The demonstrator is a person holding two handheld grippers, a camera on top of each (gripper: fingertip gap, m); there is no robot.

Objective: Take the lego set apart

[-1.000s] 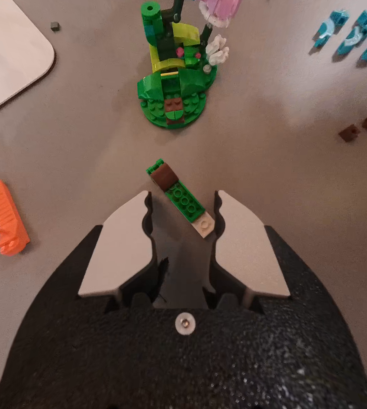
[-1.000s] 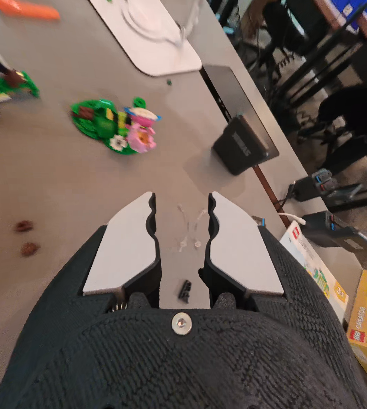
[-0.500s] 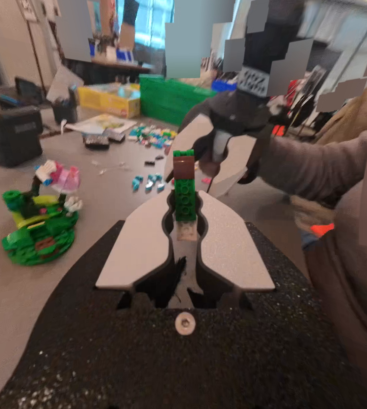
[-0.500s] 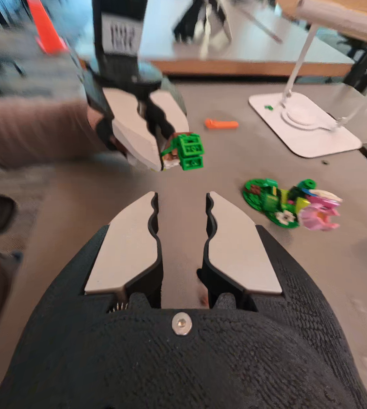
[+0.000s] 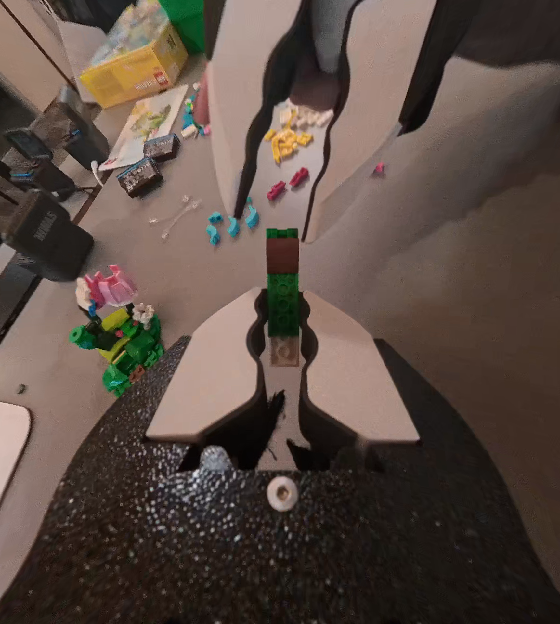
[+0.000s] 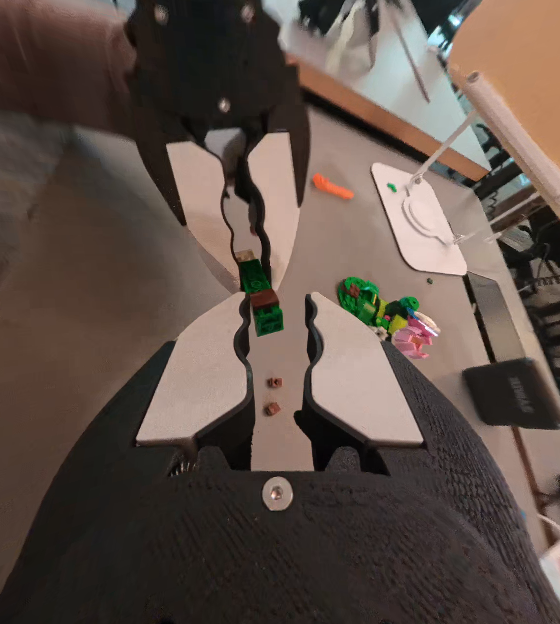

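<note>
Left gripper (image 5: 283, 305) holds its fingers pinched on the green strip (image 5: 282, 304), raised above the tabletop (image 5: 440, 304), brown piece (image 5: 282, 258) toward the far end. Only the left wrist view shows the loose teal pieces (image 5: 231, 224) and yellow pieces (image 5: 287, 141); only the right wrist view shows the orange tool (image 6: 332, 186) and two small brown pieces (image 6: 273, 395). Right gripper (image 6: 275, 305) has fingers spread, the strip's far end between their tips near the left one; the flower model (image 6: 383, 312) sits on the tabletop to its right, near the edge.

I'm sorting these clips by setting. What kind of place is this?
Probably an office or lab workspace, not a home: a grey worktable strewn with loose bricks, black battery packs and cables at its edge, a yellow set box, and other desks behind.
</note>
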